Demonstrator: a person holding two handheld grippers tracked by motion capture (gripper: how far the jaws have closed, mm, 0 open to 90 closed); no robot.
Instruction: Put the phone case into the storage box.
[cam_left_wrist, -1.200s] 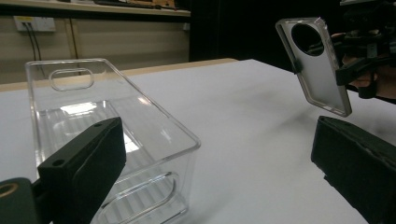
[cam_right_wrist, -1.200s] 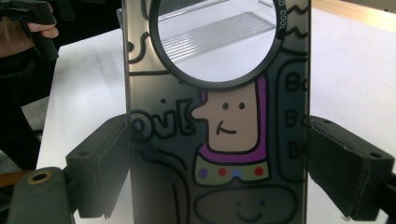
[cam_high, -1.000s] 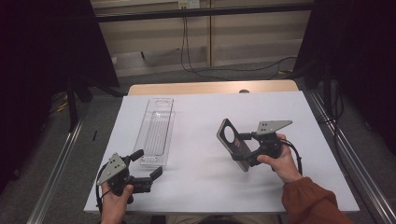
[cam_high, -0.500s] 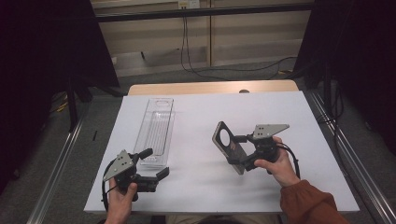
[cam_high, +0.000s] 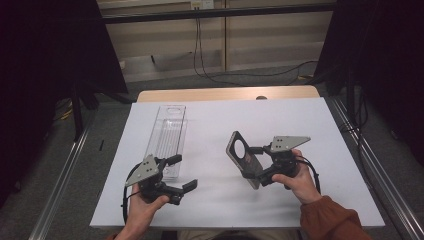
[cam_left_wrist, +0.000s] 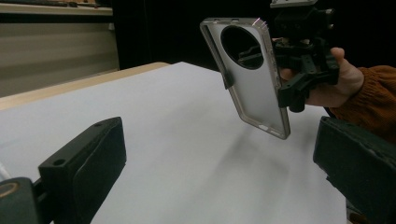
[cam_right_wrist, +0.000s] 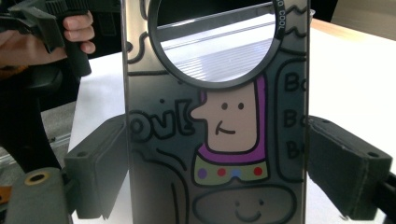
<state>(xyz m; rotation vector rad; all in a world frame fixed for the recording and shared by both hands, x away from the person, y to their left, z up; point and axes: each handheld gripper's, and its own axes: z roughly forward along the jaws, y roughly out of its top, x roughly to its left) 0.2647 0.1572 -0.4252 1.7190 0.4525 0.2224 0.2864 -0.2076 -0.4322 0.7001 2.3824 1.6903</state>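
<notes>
So far I have the phone case (cam_high: 243, 159) lifted off the table (cam_high: 320, 130), pinched by its long edges in my right gripper (cam_high: 256, 162). My left gripper (cam_high: 181, 172) hangs wide and empty before the clear tray (cam_high: 167, 135); the hand-over or placing looks undone.

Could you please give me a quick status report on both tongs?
Right tongs shut on phone case, held off the table. Left tongs open, empty. Clear tray beside them.
</notes>
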